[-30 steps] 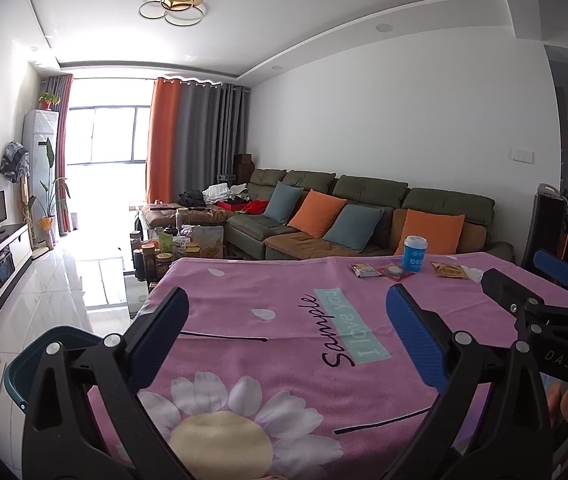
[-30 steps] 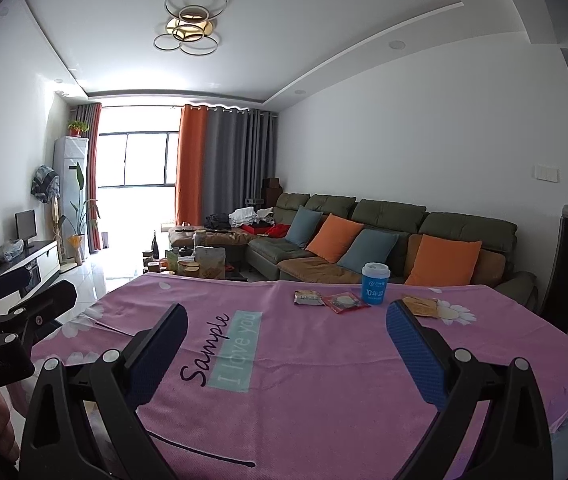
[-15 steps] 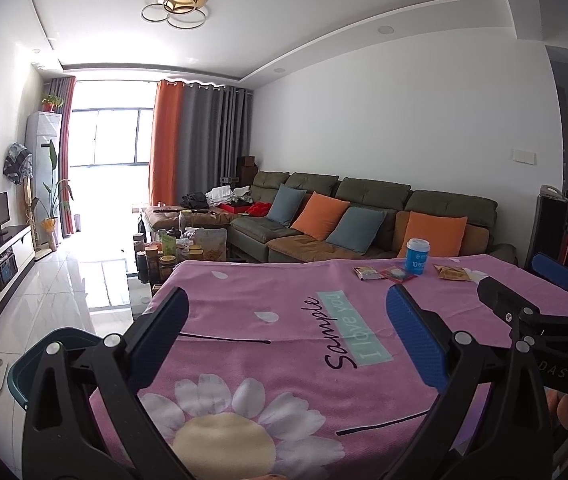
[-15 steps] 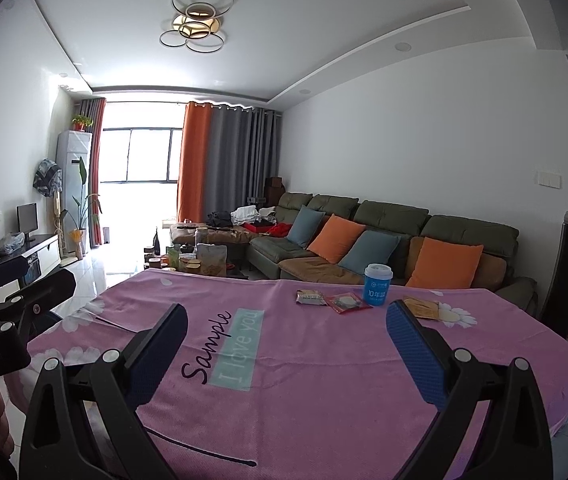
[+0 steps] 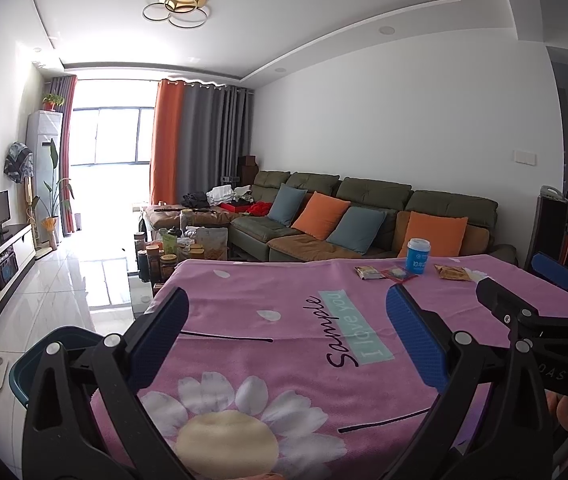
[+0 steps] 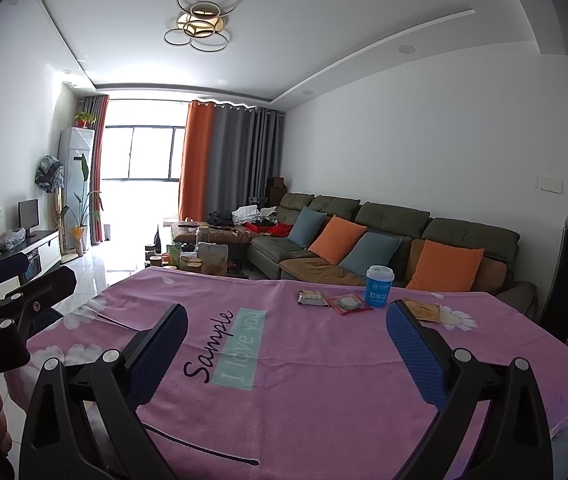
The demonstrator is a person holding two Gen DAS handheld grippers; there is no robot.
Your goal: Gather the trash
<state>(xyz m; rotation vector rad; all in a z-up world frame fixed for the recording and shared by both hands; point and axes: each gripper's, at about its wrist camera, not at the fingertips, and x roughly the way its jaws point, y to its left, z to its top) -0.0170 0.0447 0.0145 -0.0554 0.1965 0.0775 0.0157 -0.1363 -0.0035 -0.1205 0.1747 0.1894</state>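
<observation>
Trash is still lying uncollected at the table's far edge: blue cup (image 6: 379, 288) and three wrappers (image 6: 347, 304); left gripper (image 5: 285, 336) and right gripper (image 6: 285, 344) are hovering spread, empty

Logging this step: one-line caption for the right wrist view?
Open right gripper facing blue cup and three wrappers across pink tablecloth.

Blown-out daylight from window (image 5: 112, 136), sharp, fisheye-bent edges

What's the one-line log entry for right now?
phase: approach | left gripper: open, empty | right gripper: open, empty | trash: blue cup, three wrappers untouched on far side of pink cloth
</observation>
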